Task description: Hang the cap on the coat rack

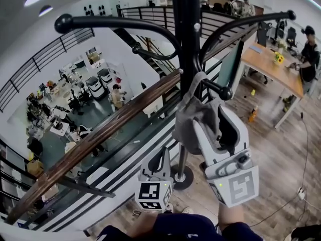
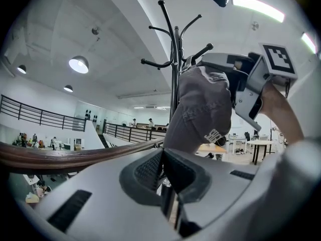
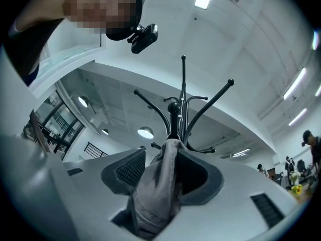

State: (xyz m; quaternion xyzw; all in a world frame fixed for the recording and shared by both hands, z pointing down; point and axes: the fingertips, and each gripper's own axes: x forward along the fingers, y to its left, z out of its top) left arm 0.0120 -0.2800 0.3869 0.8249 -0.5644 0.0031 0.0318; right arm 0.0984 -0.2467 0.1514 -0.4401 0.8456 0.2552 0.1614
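Cap (image 1: 190, 115) draped on coat rack hook (image 1: 224, 91), loose between parted jaws of right claw (image 3: 168, 159); withdraw straight back without snagging fabric.

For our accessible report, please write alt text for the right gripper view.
A grey cap lies between the right tool's parted jaws, just below a knobbed hook of a black coat rack seen from below.

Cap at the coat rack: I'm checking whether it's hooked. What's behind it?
Behind the cap stands the pole of the coat rack, and a knobbed hook pokes out beside it. The fabric covers the spot where it would catch, so that is hidden.
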